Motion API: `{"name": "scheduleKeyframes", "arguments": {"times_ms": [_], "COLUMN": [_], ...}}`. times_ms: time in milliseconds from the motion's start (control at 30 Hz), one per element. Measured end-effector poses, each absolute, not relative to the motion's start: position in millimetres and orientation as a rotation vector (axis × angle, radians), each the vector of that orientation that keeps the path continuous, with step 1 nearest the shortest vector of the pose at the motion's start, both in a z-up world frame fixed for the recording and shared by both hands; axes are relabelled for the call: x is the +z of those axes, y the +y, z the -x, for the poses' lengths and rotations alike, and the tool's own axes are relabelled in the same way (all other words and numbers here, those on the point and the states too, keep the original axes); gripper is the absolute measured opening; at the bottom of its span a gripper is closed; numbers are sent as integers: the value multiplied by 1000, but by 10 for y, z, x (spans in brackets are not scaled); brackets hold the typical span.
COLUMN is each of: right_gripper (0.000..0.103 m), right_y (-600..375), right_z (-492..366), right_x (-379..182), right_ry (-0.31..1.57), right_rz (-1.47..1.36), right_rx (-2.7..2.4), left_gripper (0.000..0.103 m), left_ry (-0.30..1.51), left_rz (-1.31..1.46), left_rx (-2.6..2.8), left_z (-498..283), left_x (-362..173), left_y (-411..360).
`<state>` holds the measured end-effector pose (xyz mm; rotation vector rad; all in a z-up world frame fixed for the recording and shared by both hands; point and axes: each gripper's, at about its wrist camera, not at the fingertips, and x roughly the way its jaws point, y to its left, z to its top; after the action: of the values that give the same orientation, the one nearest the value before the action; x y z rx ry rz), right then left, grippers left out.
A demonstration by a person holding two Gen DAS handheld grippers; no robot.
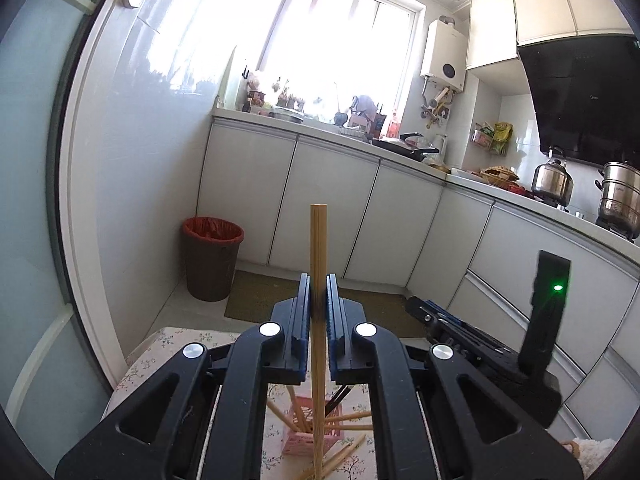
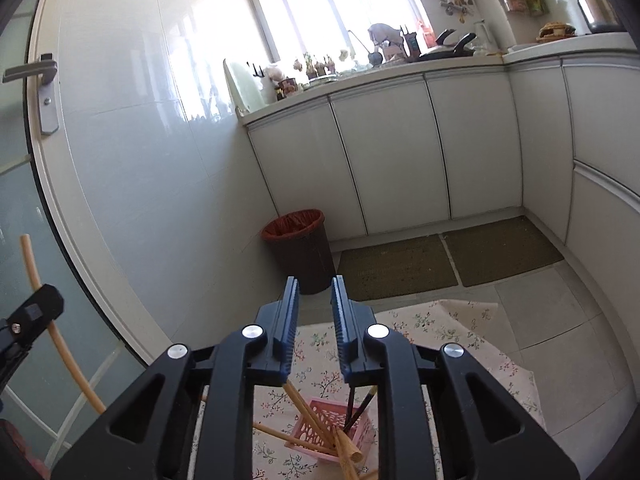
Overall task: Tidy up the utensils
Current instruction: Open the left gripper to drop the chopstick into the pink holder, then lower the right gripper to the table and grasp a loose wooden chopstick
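Observation:
My left gripper [image 1: 319, 296] is shut on a pair of light wooden chopsticks [image 1: 319, 248], held upright above a pink slotted basket [image 1: 310, 436] on a floral cloth. Several wooden chopsticks lie in and around the basket. In the right wrist view the basket [image 2: 326, 428] holds wooden chopsticks [image 2: 304, 408] and dark chopsticks [image 2: 360, 404]. My right gripper [image 2: 315, 304] is open and empty above it. The held chopsticks [image 2: 60, 340] and the left gripper show at that view's left edge. The right gripper also shows at the right of the left wrist view [image 1: 460, 328].
The floral tablecloth [image 2: 440, 332] covers a low table by a white wall and glass door. A brown bin with a red liner [image 1: 212, 256] stands on the floor. White kitchen cabinets [image 1: 320, 200] and brown floor mats [image 2: 448, 260] lie beyond.

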<state>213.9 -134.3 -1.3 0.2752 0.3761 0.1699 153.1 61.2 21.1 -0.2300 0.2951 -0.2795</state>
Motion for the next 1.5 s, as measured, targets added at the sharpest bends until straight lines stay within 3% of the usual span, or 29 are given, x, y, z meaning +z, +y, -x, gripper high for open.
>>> {"name": "scheduleKeyframes", "arguments": {"times_ms": [233, 700, 767, 833, 900, 1067, 1133, 1267, 1333, 1500], "right_gripper": [47, 48, 48, 48, 48, 51, 59, 72, 74, 75], "right_y": [-1820, -2401, -2427, -2428, -2413, -2329, -2317, -2399, -2433, -2437], "right_z": [-1719, -1649, -1644, -1633, -1611, -1503, -1461, -1366, -1364, -1557], "right_x": [207, -347, -398, -414, -396, -342, -356, -521, -656, -1204], "right_ry": [327, 417, 424, 426, 424, 436, 459, 528, 592, 863], "right_rz": [-315, -402, -411, -418, -430, -420, -426, -484, -508, -597], "right_rx": [122, 32, 32, 37, 47, 50, 33, -32, -59, -65], "left_gripper": [6, 8, 13, 41, 62, 64, 75, 84, 89, 89], "left_ry": [230, 226, 250, 202, 121, 38, 40, 127, 182, 347], "left_rz": [238, 131, 140, 157, 171, 177, 165, 117, 89, 167], "left_rx": [-246, -128, -115, -91, -73, -65, -63, -82, -68, -78], "left_z": [-1816, -2159, -2060, -1836, -1571, -1109, -967, -839, -845, -1000], "left_x": [174, -795, -908, -789, -553, -28, 53, -59, -174, -346], "left_y": [328, -149, -103, 5, 122, 350, 414, 435, 432, 644]}}
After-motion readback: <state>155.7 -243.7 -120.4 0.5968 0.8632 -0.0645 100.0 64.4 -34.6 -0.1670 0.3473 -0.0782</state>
